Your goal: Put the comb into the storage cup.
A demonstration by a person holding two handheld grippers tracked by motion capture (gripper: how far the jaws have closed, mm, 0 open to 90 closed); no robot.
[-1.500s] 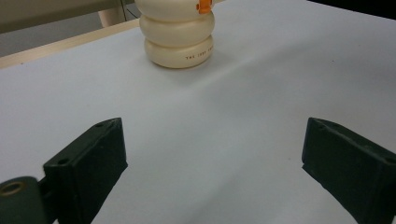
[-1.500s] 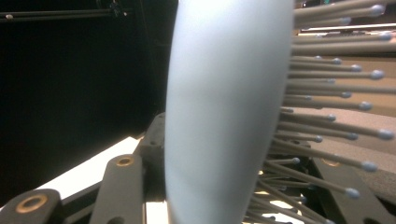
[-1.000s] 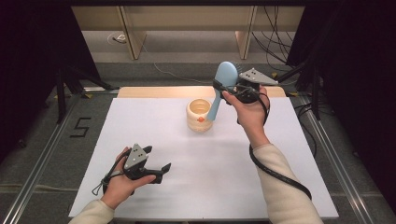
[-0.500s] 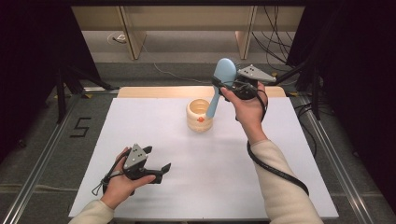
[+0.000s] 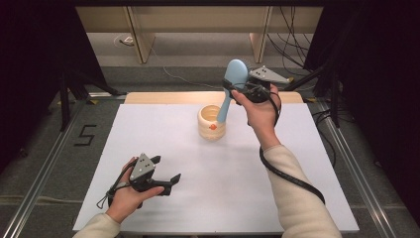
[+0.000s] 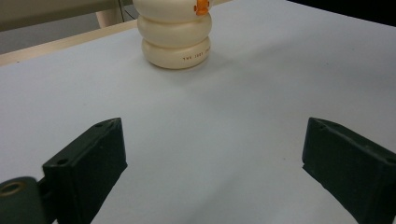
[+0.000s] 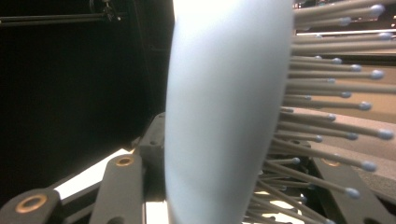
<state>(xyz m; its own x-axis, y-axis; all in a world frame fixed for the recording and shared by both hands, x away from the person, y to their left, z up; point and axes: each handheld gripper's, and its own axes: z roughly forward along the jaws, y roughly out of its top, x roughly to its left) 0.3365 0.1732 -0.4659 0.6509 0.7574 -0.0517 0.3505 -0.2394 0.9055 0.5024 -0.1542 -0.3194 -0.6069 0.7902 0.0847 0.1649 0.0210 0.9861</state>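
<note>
My right gripper (image 5: pixel 238 93) is raised over the far side of the white table (image 5: pixel 148 134), shut on a light blue hairbrush (image 5: pixel 236 74). The brush stands nearly upright, head up, and its handle's lower end dips into the mouth of a cream ribbed cup (image 5: pixel 212 128) with a small orange mark. In the right gripper view the brush's back and bristles (image 7: pixel 224 116) sit close between the jaws of the right gripper (image 7: pixel 233 186). My left gripper (image 5: pixel 166 169) rests low at the near left of the table, open, with nothing between its fingers. In the left gripper view it (image 6: pixel 212 140) faces the cup (image 6: pixel 175 42) across bare table.
A wooden strip (image 5: pixel 163 97) runs along the table's far edge. Metal rails (image 5: pixel 44 168) flank the table, and a "5" (image 5: pixel 84 135) is marked on the floor at left. Cables (image 5: pixel 297 29) lie behind on the floor by shelf legs.
</note>
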